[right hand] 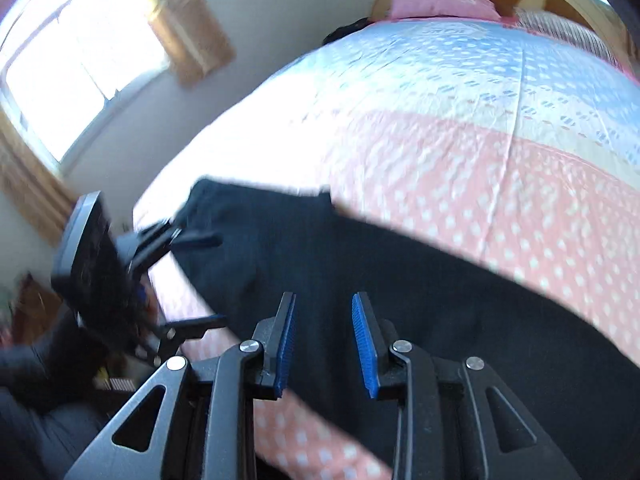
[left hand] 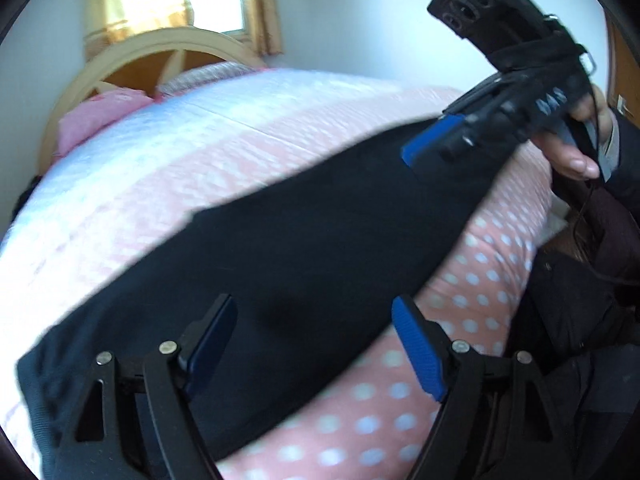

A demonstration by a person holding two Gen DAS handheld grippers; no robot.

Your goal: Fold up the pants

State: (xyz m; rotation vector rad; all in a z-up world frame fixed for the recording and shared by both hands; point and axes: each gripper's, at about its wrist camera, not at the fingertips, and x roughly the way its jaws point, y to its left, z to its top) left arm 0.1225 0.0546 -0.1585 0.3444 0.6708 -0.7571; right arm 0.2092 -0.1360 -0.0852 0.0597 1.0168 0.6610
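A pair of dark navy fabric pants (left hand: 304,248) is lying stretched in a long band across the near edge of a bed covered by a pink, white-dotted quilt with a pale blue upper band (left hand: 248,148), and it looks already doubled lengthwise, though the blur makes that hard to confirm. The left gripper (left hand: 316,344), a black two-finger tool with blue ribbed pads, is hovering over one end of the pants with its jaws spread wide and nothing between them; the cloth is showing in the gap but is not being pinched. The right gripper (right hand: 324,340) is poised over the pants (right hand: 400,288) nearer the other end, its jaws parted to a middling gap and likewise holding nothing. In the left wrist view that right gripper (left hand: 430,142) is appearing at the far end of the garment, with the person's bare hand (left hand: 576,152) wrapped round its handle. The step in hand seems to be the approach to the grasp before a crosswise fold. Judging from this, the next move is calling for each tool to be lowered onto its end of the band, closing on all layers together, so that one end can be carried evenly over the other without the layers slipping apart.
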